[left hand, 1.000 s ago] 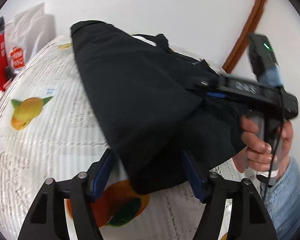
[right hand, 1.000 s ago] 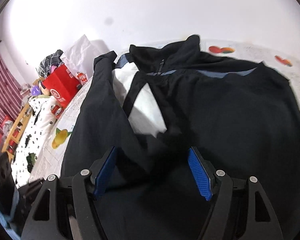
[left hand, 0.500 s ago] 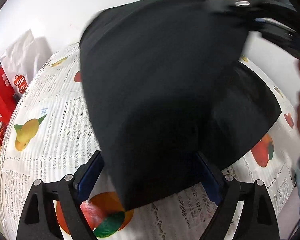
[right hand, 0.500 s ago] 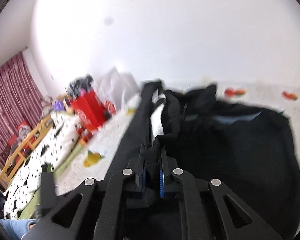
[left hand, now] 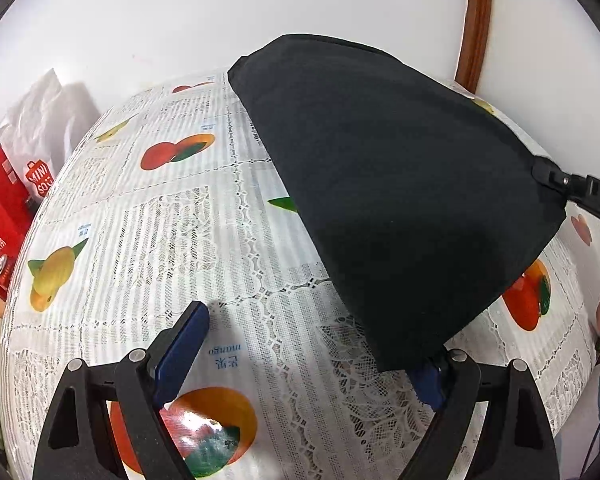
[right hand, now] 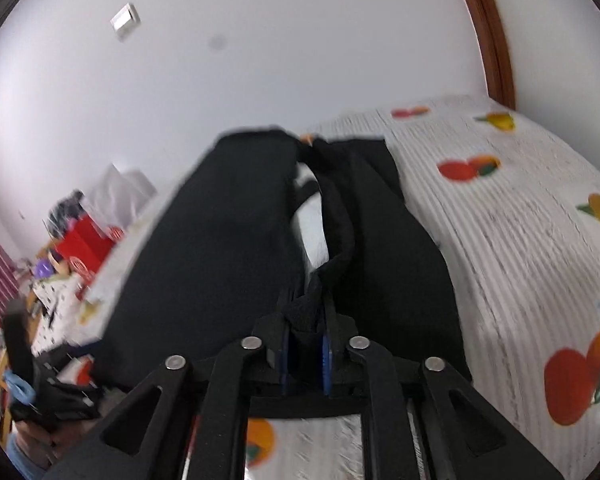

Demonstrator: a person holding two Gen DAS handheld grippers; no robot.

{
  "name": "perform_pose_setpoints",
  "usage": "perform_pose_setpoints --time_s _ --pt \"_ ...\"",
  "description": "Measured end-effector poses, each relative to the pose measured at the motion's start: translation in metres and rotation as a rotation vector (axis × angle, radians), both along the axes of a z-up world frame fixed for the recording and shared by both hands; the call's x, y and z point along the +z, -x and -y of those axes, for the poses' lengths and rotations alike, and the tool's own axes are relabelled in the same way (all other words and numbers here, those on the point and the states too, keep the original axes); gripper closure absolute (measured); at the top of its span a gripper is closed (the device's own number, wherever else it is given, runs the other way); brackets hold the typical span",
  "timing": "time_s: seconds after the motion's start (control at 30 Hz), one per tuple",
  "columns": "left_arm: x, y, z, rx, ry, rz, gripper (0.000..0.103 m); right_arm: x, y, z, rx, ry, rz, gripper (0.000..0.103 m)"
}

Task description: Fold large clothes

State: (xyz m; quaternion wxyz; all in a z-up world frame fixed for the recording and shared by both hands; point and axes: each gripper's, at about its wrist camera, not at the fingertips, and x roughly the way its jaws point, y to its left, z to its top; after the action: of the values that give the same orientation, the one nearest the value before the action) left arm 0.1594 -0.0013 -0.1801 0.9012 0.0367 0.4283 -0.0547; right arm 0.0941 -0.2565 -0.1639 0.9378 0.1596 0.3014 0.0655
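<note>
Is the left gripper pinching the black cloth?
No, the left gripper is wide open, and the black cloth only drapes over one finger.

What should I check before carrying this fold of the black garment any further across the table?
1. Right gripper hold: ok. Its jaws are shut on a bunched edge of the black garment.
2. Left gripper hold: not ok. Its jaws stand wide apart; the garment's near corner only drapes over one finger.
3. Cloth bunching: not ok. In the right wrist view a twisted strip runs up from the pinch, with a pale gap beside it.
4. Landing area on the fruit-print tablecloth: ok. The stretch left of the garment shows nothing lying on it.
5. Far edge alignment: cannot tell; the lifted cloth hides it.
6. Red bags at the table's edge: ok, apart from the garment.
</note>
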Motion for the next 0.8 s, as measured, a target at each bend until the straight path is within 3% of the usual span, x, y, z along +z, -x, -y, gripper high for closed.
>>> perform_pose_setpoints --time_s 0.07,0.13,0.17,0.23,0.33,0.37,0.4,0.43,0.5,0.57,0.67,0.8 --pt "0.003 0.003 -0.001 -0.012 0.037 0.006 0.016 0.001 -0.002 0.001 0.005 -0.002 -0.009 0.074" --pt "0.007 0.006 -0.001 -0.028 0.081 0.01 0.016 0.005 -0.005 0.004 0.031 -0.013 -0.004 0.05" --pt "0.008 0.006 0.002 -0.036 0.097 0.009 0.016 0.006 -0.009 0.003 0.039 -0.013 -0.003 0.045" --pt "0.006 0.005 0.011 -0.049 0.112 -0.003 0.016 0.004 -0.021 0.0 0.045 0.002 -0.016 0.044" --pt "0.002 0.0 0.024 -0.053 0.06 0.003 0.016 0.004 -0.04 -0.013 0.041 0.064 -0.052 0.044" --pt "0.002 0.0 0.026 -0.048 0.041 0.004 0.016 0.004 -0.046 -0.017 0.035 0.076 -0.064 0.045" --pt "0.0 -0.001 0.031 -0.041 0.012 0.007 0.016 0.005 -0.048 -0.02 0.032 0.086 -0.068 0.054" --pt "0.0 -0.001 0.033 -0.035 -0.004 0.014 0.014 0.007 -0.051 -0.024 0.035 0.103 -0.07 0.07" --pt "0.001 -0.003 0.032 -0.026 0.0 0.013 0.014 0.016 -0.054 -0.033 0.065 0.153 -0.054 0.091" --pt "0.001 -0.005 0.029 -0.006 -0.006 0.014 0.014 0.033 -0.043 -0.032 0.102 0.153 0.033 0.093" --pt "0.001 -0.007 0.023 0.025 0.005 0.011 0.014 0.051 -0.015 -0.003 0.103 0.034 0.175 0.094" --pt "0.0 -0.007 0.024 0.026 -0.003 0.015 0.014 0.039 0.005 0.034 -0.003 -0.038 0.214 0.094"
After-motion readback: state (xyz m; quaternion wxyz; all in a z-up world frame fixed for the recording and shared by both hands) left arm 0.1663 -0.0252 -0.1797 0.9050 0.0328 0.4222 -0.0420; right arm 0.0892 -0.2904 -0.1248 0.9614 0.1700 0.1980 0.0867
